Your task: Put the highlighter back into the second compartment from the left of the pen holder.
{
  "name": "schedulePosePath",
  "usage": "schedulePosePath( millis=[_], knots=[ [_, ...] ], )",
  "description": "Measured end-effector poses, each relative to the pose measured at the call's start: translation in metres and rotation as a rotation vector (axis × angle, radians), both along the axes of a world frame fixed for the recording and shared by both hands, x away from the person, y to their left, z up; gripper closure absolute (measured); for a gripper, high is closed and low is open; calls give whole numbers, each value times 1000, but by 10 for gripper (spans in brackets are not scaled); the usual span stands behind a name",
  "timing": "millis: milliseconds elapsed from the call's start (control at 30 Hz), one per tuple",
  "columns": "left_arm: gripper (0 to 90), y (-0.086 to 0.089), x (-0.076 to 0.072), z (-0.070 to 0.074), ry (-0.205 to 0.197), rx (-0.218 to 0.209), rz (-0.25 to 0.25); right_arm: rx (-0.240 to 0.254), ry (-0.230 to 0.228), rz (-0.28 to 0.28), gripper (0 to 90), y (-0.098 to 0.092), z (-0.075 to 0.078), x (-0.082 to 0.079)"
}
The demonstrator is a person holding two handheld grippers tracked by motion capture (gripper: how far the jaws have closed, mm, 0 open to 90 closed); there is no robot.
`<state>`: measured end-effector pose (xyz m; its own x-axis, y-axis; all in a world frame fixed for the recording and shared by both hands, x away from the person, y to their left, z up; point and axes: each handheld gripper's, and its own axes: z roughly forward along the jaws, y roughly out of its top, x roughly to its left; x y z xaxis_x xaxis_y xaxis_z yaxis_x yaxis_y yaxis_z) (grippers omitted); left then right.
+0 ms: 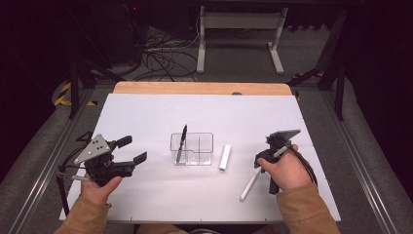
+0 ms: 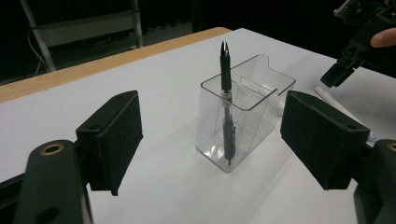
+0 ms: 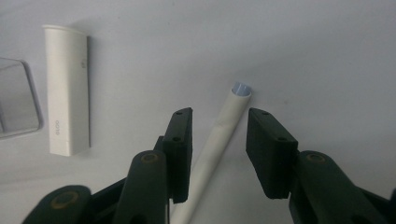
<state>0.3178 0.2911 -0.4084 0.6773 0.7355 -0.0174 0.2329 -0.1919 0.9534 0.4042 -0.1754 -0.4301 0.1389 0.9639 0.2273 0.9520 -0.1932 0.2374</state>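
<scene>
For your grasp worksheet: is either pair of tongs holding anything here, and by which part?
Nothing is held. The right tongs straddle the long white tube near its open end, pads not touching it. The left tongs stand open, apart from the clear plastic holder.

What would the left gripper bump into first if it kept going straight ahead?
Most likely the clear plastic holder with the black pen standing in it. It sits right ahead between the open left gripper jaws, though how far off is unclear.

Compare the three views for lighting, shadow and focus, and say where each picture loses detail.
High view: table evenly lit, room behind nearly black. Left gripper view: clear holder and black pen sharp with faint reflections, near pads soft. Right gripper view: white tube and white block cast soft shadows; the lower jaws are blurred.
</scene>
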Motion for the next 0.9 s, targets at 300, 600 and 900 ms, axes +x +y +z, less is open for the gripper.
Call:
schedulePosePath(
  millis=[300,600,900],
  knots=[
    [215,-2,2,0,1,2,-9,-11,58,-16,667,7,-7,-5],
    [215,-3,3,0,6,4,-14,-25,75,-35,698,10,-16,-5],
    [215,-3,3,-1,6,3,-14,-37,88,-46,769,12,-23,-4]
  ],
)
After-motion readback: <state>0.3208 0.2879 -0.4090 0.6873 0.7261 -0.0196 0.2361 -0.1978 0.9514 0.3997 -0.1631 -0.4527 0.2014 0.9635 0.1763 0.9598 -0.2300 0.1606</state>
